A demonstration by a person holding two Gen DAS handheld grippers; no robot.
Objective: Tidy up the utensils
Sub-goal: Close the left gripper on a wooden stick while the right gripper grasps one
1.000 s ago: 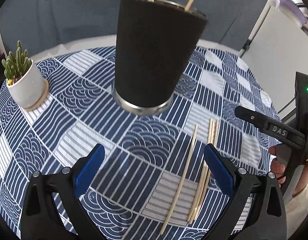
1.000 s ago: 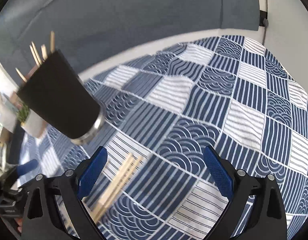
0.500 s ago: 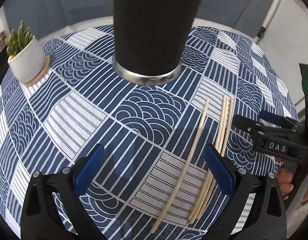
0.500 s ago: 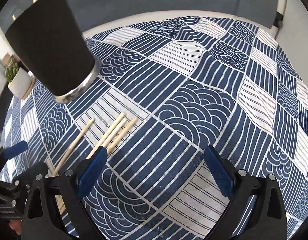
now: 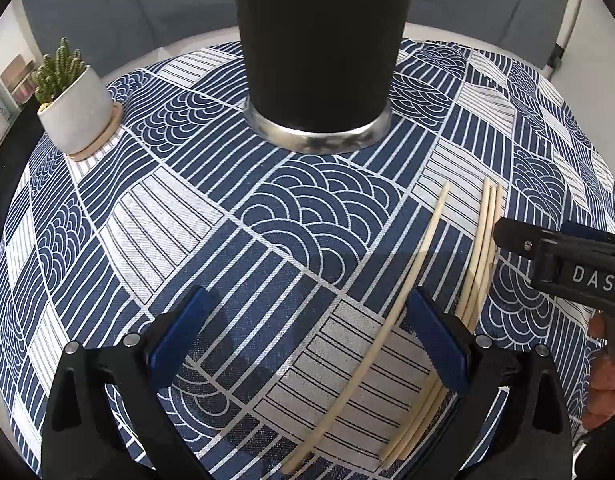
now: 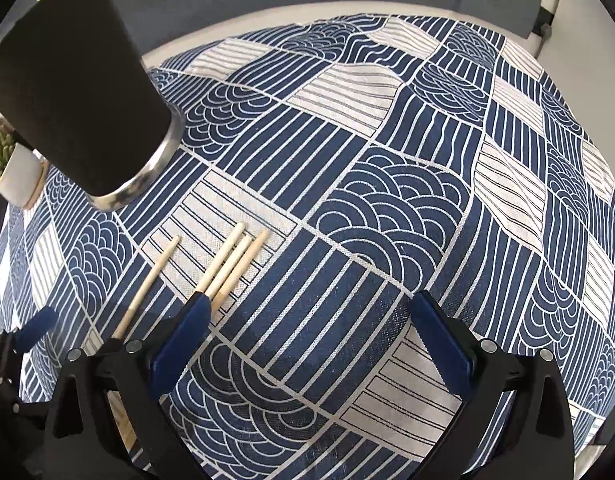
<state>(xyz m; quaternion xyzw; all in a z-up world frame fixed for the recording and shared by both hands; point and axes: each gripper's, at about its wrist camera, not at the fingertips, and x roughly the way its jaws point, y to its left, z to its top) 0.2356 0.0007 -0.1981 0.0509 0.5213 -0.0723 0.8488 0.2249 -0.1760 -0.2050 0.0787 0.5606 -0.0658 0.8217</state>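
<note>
In the left wrist view the black cup (image 5: 321, 40) is cut off by the top edge, so its rim and its content do not show. The lower ends of the three chopsticks (image 5: 477, 276) pass behind the blue pad of the left gripper (image 5: 311, 340). At the right edge the right gripper (image 5: 563, 264) is only partly in the frame; how its jaws stand I cannot tell there. In the right wrist view the single chopstick (image 6: 149, 284) goes under the gripper body at lower left, and the cactus pot (image 6: 17, 174) is half hidden behind the cup.
</note>
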